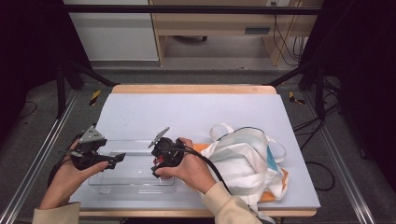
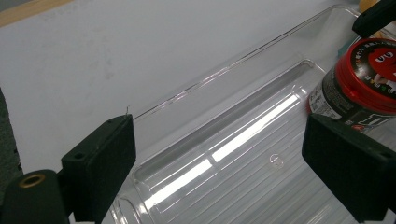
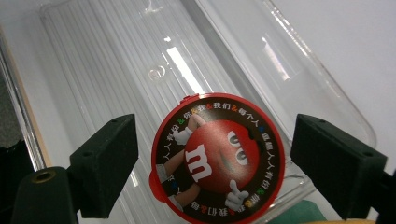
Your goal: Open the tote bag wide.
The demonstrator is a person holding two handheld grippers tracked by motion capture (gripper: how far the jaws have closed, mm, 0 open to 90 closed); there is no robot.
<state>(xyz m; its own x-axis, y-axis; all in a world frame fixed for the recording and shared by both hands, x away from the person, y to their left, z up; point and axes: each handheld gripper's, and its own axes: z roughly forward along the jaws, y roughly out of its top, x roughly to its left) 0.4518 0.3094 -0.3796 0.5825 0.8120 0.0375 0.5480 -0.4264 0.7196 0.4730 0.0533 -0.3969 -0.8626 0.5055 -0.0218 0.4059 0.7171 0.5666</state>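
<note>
Two tools (image 1: 122,157) (image 1: 156,169) over clear tray (image 1: 116,182)

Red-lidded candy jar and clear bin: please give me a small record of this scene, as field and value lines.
surface: pale blue mat on a wooden table
container: clear plastic bin, ribbed floor, lying in front of the person
jar: dark candy jar with red lid, standing upright in the bin
right hand-held gripper: open, pads apart from the jar on both sides
left hand-held gripper: open, over the bin, holding nothing
nearby: white cloth bag to the right of the bin
</note>
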